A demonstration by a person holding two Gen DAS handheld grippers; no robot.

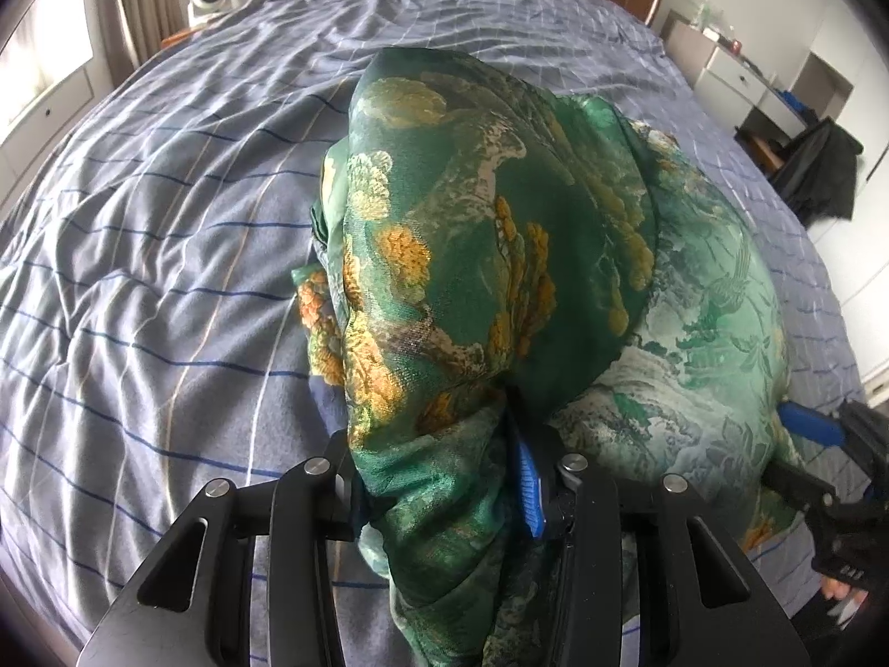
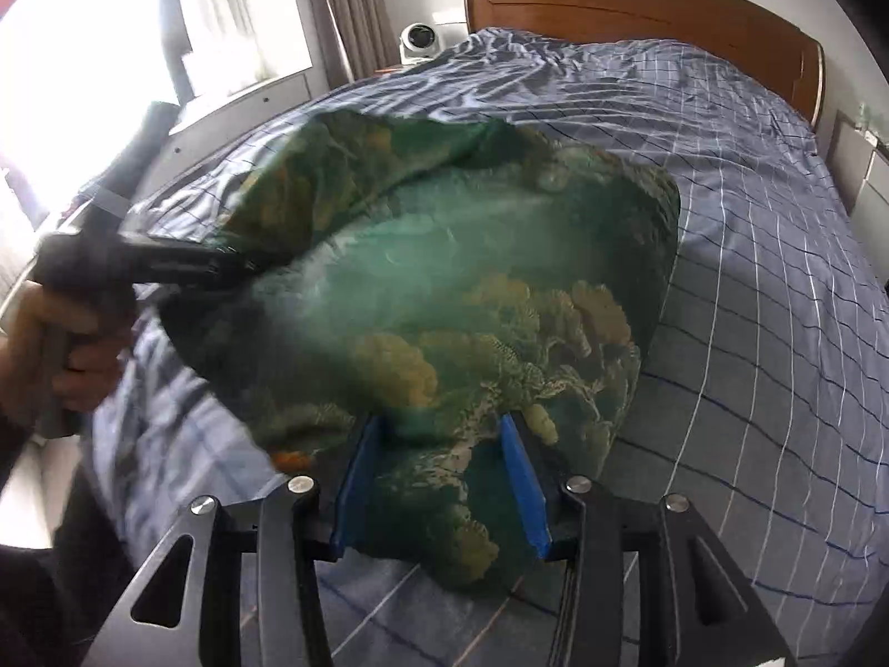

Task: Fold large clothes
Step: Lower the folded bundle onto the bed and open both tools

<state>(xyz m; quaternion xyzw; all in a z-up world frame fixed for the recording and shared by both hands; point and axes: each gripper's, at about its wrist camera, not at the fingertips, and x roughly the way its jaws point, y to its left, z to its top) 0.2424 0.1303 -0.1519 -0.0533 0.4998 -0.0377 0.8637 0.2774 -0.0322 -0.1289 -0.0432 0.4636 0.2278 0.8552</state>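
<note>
Bed [image 1: 166,255] with wooden headboard [image 2: 639,0], rumpled blue checked cover, green patterned garment [image 1: 694,305] partly resting on it

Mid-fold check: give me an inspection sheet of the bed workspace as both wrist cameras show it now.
Surface: bed with a wrinkled blue checked cover, wooden headboard at the far end.
Job's things: green patterned garment, bunched and lifted off the cover, not yet flat.
Clutter: nothing seen on the cover.
Grippers: left hand-held gripper shut on the garment; right hand-held gripper has fabric between its blue fingers, which stand apart; grip cannot be judged.
Cables: nothing seen.
Surroundings: white fan beside the headboard, window with curtains, white drawers, dark clothing beyond the bed.
</note>
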